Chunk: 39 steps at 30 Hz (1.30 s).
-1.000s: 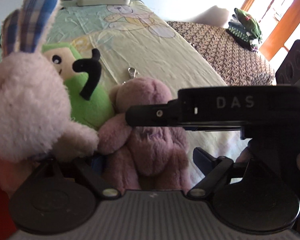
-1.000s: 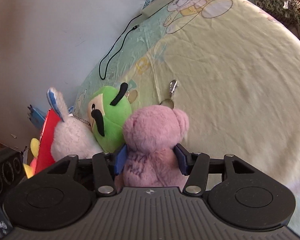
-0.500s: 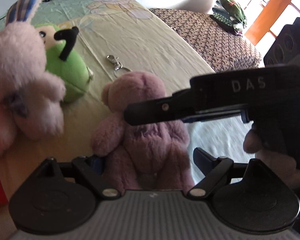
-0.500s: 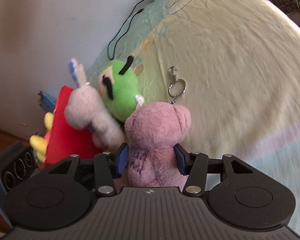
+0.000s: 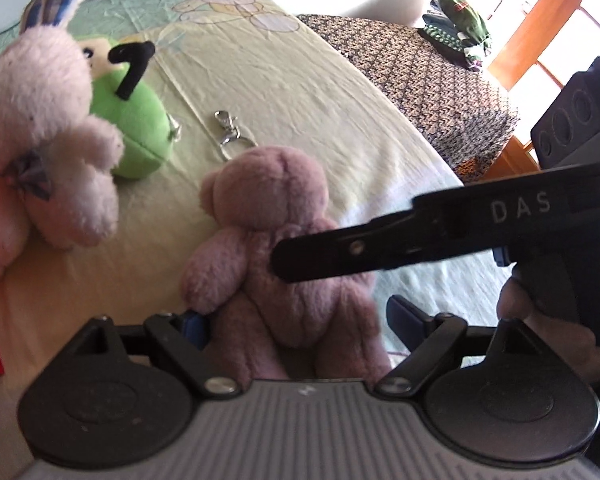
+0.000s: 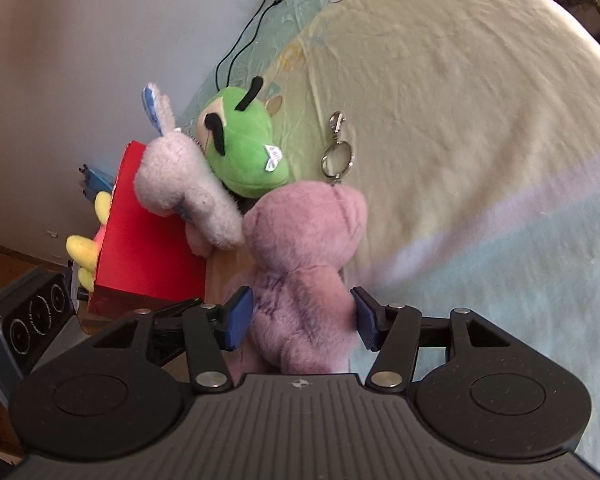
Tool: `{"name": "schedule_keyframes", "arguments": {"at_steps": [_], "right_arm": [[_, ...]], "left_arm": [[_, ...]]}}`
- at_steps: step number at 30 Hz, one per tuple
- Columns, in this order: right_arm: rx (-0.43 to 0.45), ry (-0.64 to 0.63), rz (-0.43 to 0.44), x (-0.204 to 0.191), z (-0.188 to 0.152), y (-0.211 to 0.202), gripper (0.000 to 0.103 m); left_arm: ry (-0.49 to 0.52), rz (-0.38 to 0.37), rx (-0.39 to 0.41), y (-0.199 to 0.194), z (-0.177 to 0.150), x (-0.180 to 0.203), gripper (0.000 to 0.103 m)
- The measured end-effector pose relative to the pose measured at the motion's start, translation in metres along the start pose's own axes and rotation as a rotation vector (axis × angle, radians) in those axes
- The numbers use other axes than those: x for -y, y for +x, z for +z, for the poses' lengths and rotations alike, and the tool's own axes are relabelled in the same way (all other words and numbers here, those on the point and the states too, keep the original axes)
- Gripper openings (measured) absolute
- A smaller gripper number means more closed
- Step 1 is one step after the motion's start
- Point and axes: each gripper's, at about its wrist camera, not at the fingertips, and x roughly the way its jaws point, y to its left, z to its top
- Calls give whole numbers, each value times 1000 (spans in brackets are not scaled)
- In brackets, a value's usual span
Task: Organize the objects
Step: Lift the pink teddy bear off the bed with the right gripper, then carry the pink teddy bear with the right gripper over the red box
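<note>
Pink bear [image 6: 300, 256] pulled away — from bunny [image 6: 180, 184]

A mauve plush bear [image 6: 300, 248] sits upright near the bed's edge, its keyring and clasp [image 6: 337, 148] lying on the sheet behind its head. A pale pink rabbit [image 6: 184, 188] leans against a red box [image 6: 140, 252] at the edge, touching the green plush [image 6: 246, 148].

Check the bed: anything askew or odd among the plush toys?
Nothing damaged or spilled. The white bunny slumps tilted over the red box and against the green plush. The right gripper grips the pink bear, its keyring trailing loose on the sheet.
</note>
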Motion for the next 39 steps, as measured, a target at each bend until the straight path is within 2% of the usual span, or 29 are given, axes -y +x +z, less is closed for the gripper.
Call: {"name": "schedule_keyframes", "arguments": {"at_steps": [4, 8, 14, 16, 20, 30, 39], "right_arm": [[-5, -29, -4, -7, -1, 1, 50], [10, -62, 17, -18, -1, -5, 47], [47, -185, 40, -49, -4, -15, 45], [51, -219, 77, -59, -4, -20, 41], [92, -288, 111, -79, -2, -26, 41], [117, -336, 255, -119, 5, -26, 40], [184, -398, 318, -179, 2, -16, 40]], "left_arm": [[-14, 12, -6, -2, 1, 0, 88], [-29, 14, 21, -14, 3, 0, 87], [-45, 56, 90, -40, 4, 2, 87], [-63, 41, 113, -52, 4, 2, 87], [-59, 79, 172, -72, 4, 7, 87], [-108, 138, 303, -132, -3, -2, 87], [-111, 129, 435, -192, -12, -36, 87]]}}
